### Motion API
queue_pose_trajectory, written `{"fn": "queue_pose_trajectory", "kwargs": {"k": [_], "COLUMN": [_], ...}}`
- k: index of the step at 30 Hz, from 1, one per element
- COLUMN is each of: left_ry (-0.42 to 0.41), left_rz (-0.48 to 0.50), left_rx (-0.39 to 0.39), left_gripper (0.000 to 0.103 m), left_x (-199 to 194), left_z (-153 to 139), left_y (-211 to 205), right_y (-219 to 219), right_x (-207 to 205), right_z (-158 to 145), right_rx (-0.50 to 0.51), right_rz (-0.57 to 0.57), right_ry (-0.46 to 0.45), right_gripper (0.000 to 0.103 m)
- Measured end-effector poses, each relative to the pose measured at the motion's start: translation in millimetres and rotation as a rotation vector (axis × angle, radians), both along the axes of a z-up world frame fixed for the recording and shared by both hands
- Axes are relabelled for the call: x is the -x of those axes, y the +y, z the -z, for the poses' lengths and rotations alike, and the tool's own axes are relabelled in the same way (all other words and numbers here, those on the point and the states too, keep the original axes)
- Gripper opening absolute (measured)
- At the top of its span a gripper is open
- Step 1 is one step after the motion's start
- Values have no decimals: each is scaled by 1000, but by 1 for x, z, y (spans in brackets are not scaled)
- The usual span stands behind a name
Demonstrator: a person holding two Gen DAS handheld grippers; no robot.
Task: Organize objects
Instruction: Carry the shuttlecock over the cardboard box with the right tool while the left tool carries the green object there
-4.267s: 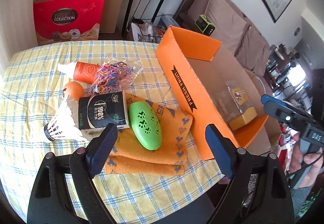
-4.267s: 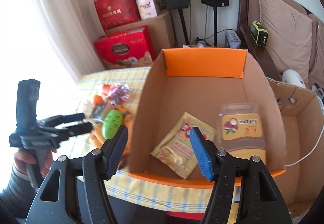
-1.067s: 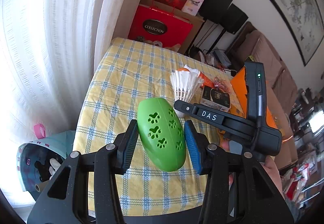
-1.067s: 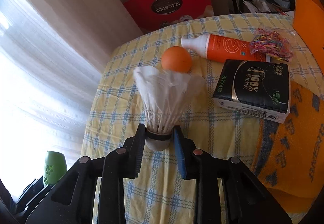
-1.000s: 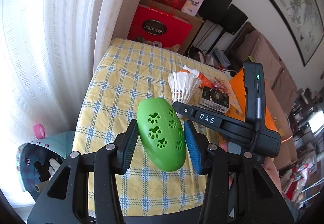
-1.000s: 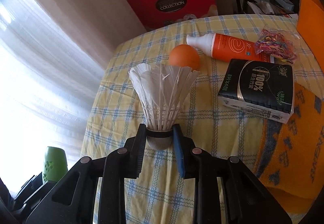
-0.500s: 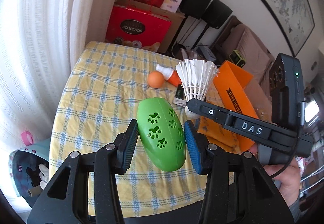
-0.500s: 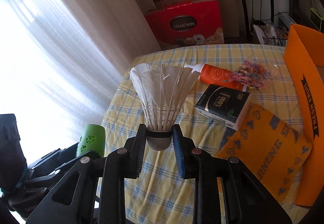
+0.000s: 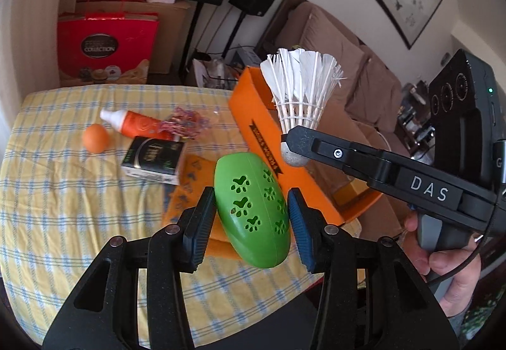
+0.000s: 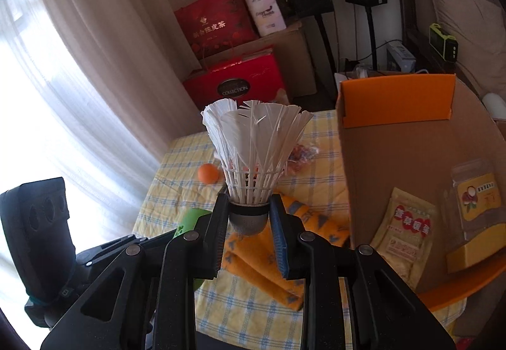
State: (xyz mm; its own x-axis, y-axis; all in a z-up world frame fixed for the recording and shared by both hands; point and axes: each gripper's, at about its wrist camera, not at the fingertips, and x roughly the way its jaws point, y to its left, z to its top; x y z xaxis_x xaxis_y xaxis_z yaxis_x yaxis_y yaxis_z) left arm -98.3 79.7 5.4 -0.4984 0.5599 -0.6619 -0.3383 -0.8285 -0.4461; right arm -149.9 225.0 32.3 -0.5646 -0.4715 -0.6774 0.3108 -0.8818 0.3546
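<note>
My left gripper [image 9: 249,217] is shut on a green egg-shaped case with paw-print holes [image 9: 251,209], held in the air above the table's front edge. My right gripper [image 10: 248,225] is shut on the cork of a white feather shuttlecock [image 10: 251,144], feathers pointing up; it also shows in the left wrist view [image 9: 300,90]. The orange cardboard box [image 10: 395,103] stands open at the table's right side, with a yellow packet [image 10: 404,239] and a clear-lidded box [image 10: 477,195] inside. The right gripper is to the right of the left one, near the box.
On the yellow checked tablecloth [image 9: 63,191] lie an orange ball [image 9: 95,142], an orange tube [image 9: 132,125], a bag of coloured bands [image 9: 186,123], a black carton [image 9: 155,158] and an orange folded towel [image 10: 265,252]. Red gift boxes [image 9: 107,46], speakers and a sofa stand behind.
Both grippers have swung right toward the orange box with their objects still held. The shuttlecock now sits in front of the box's near wall in the left wrist view.
</note>
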Motion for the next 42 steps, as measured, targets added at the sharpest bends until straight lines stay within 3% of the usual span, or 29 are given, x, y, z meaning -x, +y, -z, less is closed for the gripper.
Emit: {"fn": "queue_pose_trajectory", "kwargs": {"k": [16,28,30,33,36,42], "left_ry": [-20,-29,-11,-21,-15,-19], "left_rz": [149,230,220,223,209,162], "left_rx": [38,187,212,187,170,122], "left_gripper": [43,43,46,53,67,71], "left_x": [18,31,31,31,30,30], "left_z": [2,31,33,33,29,14], "left_y": [116,199,205,205,199,163], "right_y": [123,183,186,190,191,184], "right_x": [-9,-16,-16,-14,-12,-9], "right_z": [-14,-8,-7,-3,-1,4], "right_rx": [30,64,66,72,78,80], "right_rz": [177,261,264,269,269,255], "right_ry": [6,-7,-11,-19,-22,-32], "right_gripper": [26,26,26,26,26,26]}}
